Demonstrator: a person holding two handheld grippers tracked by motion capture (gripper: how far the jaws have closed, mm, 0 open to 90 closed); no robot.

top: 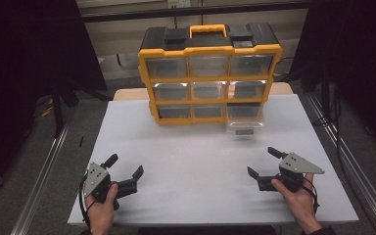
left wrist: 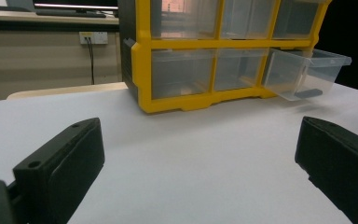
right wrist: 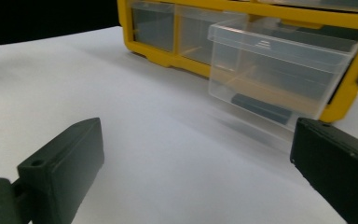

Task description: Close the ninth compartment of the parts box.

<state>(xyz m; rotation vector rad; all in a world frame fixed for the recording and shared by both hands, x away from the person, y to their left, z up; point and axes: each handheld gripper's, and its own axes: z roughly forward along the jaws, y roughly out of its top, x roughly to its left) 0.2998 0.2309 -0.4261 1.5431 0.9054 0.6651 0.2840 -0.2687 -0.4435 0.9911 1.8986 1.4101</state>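
left tongs [top: 126,171]: nearest the viewer, at about 7 o'clock on the white surface [top: 196,161], held low in a hand; jaws spread wide, holding nothing.
right tongs [top: 262,163]: at about 5 o'clock on the surface, held in the other hand; jaws also wide apart, nothing between them.
gap between them: bare white surface, the two tongs well apart from each other.
open drawer [top: 245,122]: a clear plastic drawer, pulled partway out of the bottom right slot of the organizer, at about 1 o'clock; its front has a dark handle strip low down.
drawer relative to tongs: ahead of the right tongs at roughly its 11 o'clock, well apart; in the right gripper view the drawer [right wrist: 279,74] sits above and between the jaws. from the left tongs it lies far off at 2 o'clock [left wrist: 307,72].
organizer [top: 209,73]: yellow and black case with nine clear drawers and a carry handle, standing upright at 12 o'clock at the far edge.
risk: judged from here, a push on the drawer that lands off centre could jam it askew in its slot.
risk: a hard push could slide the whole organizer backward, since nothing braces it.
risk: tongs coming in too high could catch the drawer's open rim instead of its front.
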